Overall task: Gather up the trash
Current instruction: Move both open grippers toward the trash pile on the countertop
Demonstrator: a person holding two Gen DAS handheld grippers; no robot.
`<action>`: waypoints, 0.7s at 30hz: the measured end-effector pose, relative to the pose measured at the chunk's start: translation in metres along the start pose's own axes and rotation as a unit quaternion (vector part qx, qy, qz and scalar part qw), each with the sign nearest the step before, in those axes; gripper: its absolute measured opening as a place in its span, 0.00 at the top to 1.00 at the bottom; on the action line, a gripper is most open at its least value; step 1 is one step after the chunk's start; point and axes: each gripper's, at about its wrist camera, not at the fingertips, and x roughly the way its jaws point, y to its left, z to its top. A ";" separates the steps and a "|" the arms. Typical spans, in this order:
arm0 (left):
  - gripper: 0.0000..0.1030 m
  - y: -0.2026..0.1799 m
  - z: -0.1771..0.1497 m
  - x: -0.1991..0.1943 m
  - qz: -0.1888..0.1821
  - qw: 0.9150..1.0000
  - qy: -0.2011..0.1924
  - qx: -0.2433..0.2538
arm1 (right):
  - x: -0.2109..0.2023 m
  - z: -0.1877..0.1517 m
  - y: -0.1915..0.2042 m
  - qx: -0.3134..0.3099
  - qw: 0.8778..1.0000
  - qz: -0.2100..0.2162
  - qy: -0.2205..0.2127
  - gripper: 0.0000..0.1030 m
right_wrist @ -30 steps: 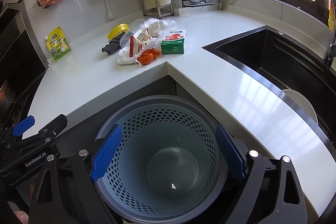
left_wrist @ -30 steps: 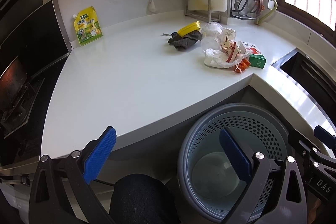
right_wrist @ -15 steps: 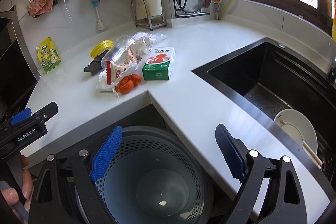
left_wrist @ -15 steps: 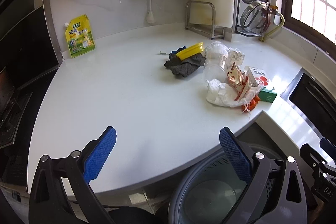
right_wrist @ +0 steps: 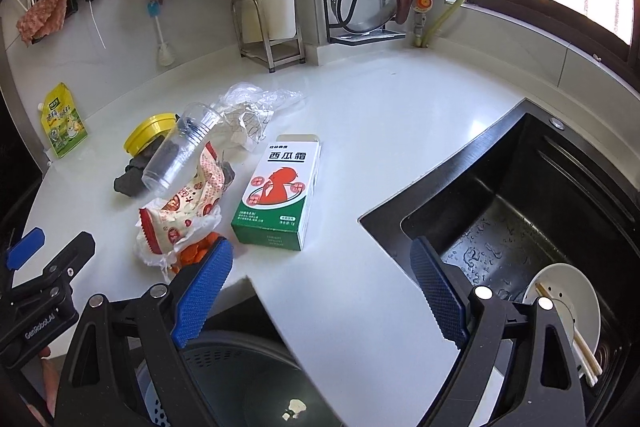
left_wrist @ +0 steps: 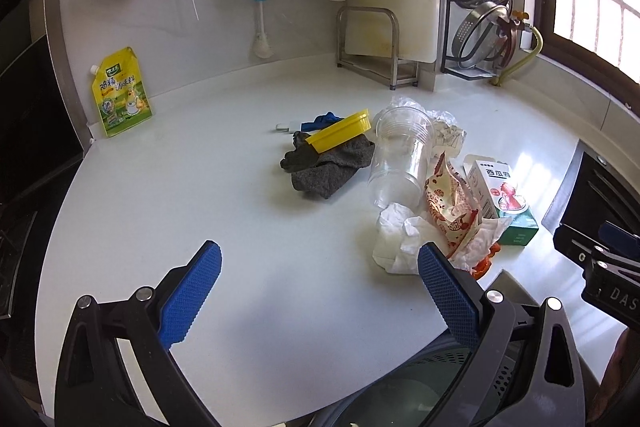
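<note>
Now we have lifted both grippers from over the bin (right_wrist: 224, 379) to the counter (left_wrist: 168, 219). Left gripper (left_wrist: 320, 291) and right gripper (right_wrist: 320, 291) gape, empty. The trash pile (left_wrist: 436, 211) lies near the counter's corner, above the bin.

Both handheld grippers are held level, side by side and apart, each pointing forward. The left gripper (left_wrist: 318, 293) has its blue-padded jaws spread wide with nothing between them. The right gripper (right_wrist: 322, 297) is likewise spread wide and holds nothing. Each gripper's black body shows at the edge of the other's wrist view.
</note>
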 end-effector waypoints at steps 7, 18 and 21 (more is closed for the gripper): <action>0.06 -0.002 -0.002 0.014 0.000 1.000 0.008 -0.004 | 0.034 0.017 0.004 -0.005 1.000 0.006 0.024 0.16; 0.06 -0.003 -0.007 0.025 -0.006 1.000 0.019 -0.006 | 0.068 0.033 0.016 -0.010 0.998 0.014 0.055 0.16; 0.06 -0.005 -0.007 0.027 -0.006 1.000 0.020 -0.004 | 0.072 0.036 0.018 -0.008 0.998 0.014 0.059 0.16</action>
